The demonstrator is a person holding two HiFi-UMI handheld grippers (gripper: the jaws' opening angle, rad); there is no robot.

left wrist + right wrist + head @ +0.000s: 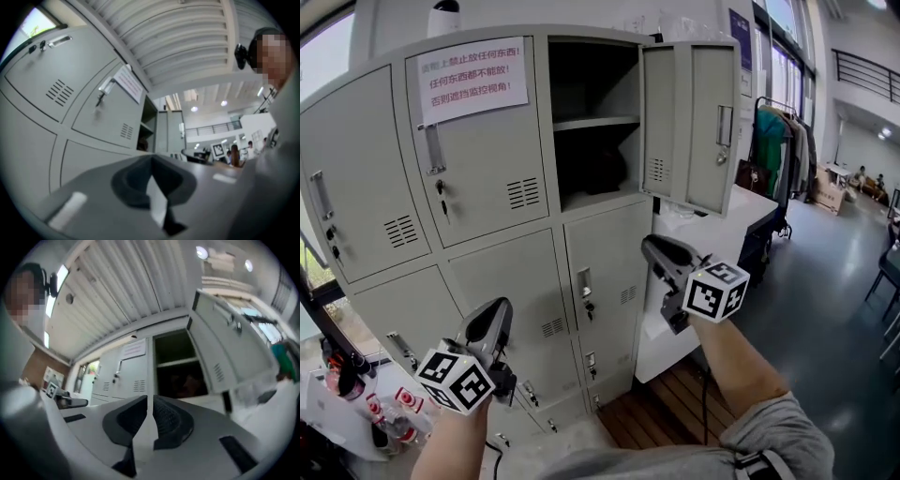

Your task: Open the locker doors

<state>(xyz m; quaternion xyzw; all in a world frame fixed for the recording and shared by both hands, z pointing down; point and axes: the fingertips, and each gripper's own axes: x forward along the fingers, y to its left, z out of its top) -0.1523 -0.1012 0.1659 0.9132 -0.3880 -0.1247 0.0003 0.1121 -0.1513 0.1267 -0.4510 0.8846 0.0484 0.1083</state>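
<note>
**While one door stands open, both grippers hang clear of the lockers**

Since the top right door (689,122) of the locker bank (366,309) is already swung out on its right edge, its shelved compartment (595,112) lies open and dark. Every other door in view is shut, among them the one with the paper notice (473,80), so most of the task looks undone.

Neither gripper touches metal. The right gripper (661,251) sits below the open door, apart from the middle-row door (605,272) and its handle (584,281), which seems the likeliest next target. Its fingers (171,420) are drawn together to a bare slit and hold nothing, so they would have to spread before hooking a handle.

The right forearm rises from the lower right, its grey sleeve bunched at the elbow, and tilts the gripper up and leftward at the lockers. The left gripper (487,323) is held lower, on a bare forearm coming up from the bottom edge, pointing up past the lower doors. Its fingers (136,185) meet at the tips, empty, apparently just waiting.
</note>
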